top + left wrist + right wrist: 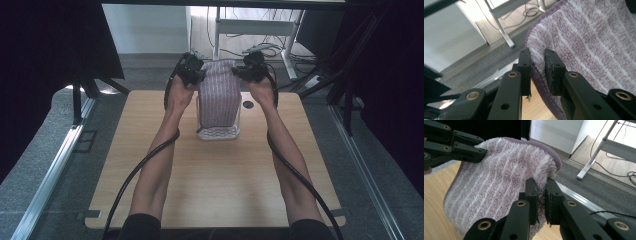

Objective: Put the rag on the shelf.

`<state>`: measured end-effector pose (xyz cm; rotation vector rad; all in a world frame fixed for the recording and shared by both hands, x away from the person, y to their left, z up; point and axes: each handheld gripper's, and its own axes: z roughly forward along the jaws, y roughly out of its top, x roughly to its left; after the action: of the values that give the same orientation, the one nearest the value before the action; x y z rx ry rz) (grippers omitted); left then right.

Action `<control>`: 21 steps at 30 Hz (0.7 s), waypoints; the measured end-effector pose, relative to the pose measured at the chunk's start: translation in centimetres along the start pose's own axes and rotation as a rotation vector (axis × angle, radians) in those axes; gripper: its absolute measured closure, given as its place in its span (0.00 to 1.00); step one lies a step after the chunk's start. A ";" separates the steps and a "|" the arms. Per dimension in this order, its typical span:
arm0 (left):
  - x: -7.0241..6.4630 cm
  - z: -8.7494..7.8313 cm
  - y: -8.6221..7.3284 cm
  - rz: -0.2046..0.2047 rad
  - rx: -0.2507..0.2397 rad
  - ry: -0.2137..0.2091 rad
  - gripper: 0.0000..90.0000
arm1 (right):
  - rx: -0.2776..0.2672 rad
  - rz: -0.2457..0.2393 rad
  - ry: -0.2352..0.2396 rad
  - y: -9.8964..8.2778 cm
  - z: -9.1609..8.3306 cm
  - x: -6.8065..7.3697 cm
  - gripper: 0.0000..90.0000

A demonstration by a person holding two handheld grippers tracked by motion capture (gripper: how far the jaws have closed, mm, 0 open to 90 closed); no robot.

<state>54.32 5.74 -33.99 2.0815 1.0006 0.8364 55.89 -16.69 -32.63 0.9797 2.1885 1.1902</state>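
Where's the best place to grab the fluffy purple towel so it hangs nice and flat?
Probably the two top corners, one from each side, as here: the left gripper pinches one corner of the towel, the right gripper the other. The stitched hem is thin enough for the jaws, and the cloth hangs spread between them.

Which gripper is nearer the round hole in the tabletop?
Right. The right gripper holds the towel just above the hole; the left gripper is across the towel.
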 end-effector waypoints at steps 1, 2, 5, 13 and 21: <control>0.0 0.1 -0.1 -0.002 0.003 -0.006 0.84 | 0.005 -0.004 0.000 -0.1 0.1 0.0 0.91; 0.0 0.1 -0.2 0.000 0.004 -0.009 0.84 | 0.006 -0.004 0.002 -0.2 0.2 0.0 0.91; 0.2 0.0 -0.5 -0.019 -0.008 -0.030 0.84 | 0.004 -0.002 0.013 -0.3 0.0 0.0 0.91; 0.7 -1.6 0.1 -0.046 -0.053 -0.060 0.84 | -0.014 -0.022 0.020 0.7 -1.4 0.5 0.92; 0.9 -4.4 1.0 -0.032 -0.108 -0.087 0.85 | -0.057 -0.026 0.031 2.1 -3.9 1.0 0.93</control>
<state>51.77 7.30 -30.43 1.9885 0.9193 0.7599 53.36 -17.21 -28.90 0.9131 2.1715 1.2568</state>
